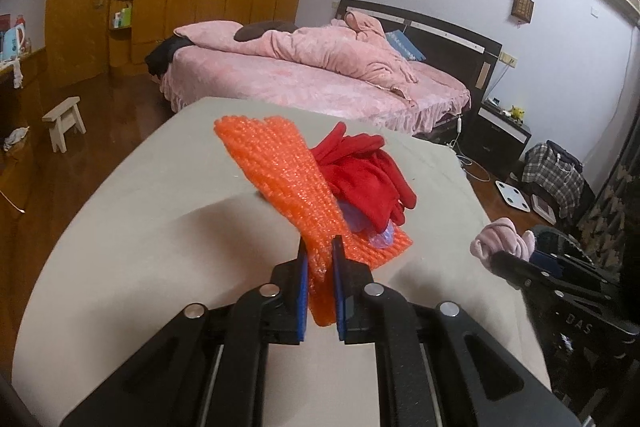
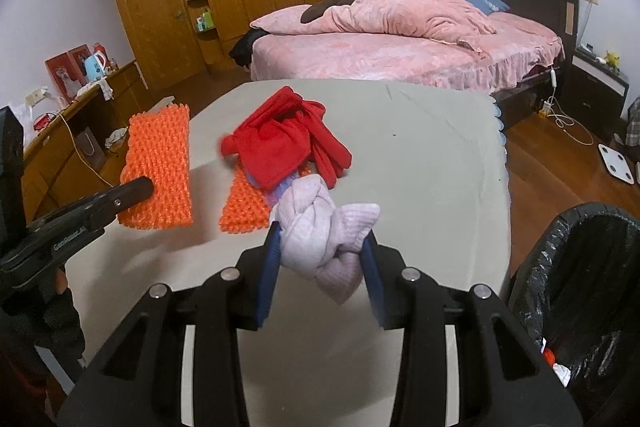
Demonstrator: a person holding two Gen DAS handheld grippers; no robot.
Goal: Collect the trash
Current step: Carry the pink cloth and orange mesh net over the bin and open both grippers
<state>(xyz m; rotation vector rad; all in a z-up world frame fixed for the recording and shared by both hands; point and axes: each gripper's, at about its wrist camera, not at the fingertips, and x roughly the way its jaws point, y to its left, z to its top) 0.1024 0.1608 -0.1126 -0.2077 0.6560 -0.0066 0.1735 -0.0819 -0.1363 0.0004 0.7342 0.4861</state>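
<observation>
Both of your tongs are loaded, so the step in hand is carrying, not picking. Your left tongs (image 1: 320, 247) are pinched on one end of an orange mesh sheet (image 1: 276, 171), a knobbly, bubble-textured plastic strip that hangs stiffly off the surface (image 1: 120, 227). Your right tongs (image 2: 323, 239) clamp a pale lilac knotted cloth (image 2: 320, 227), a soft ribbed knit twisted into a bundle and bulging between the blue pads. 3 things remain on the grey, smooth-covered surface: a second orange mesh piece (image 2: 244, 211) lying flat, a red fleece cloth (image 2: 280, 143) heaped on it, and something translucent purple under the red cloth, too hidden to identify. The bin (image 2: 580, 287), lined with a crinkled black bag, stands beside the surface at your right, with scraps already in it. The next move probably calls for swinging the right tongs over the bin mouth and spreading them there; the light mesh may need to be held well inside the rim before release, since it looks springy enough to catch on the liner.
</observation>
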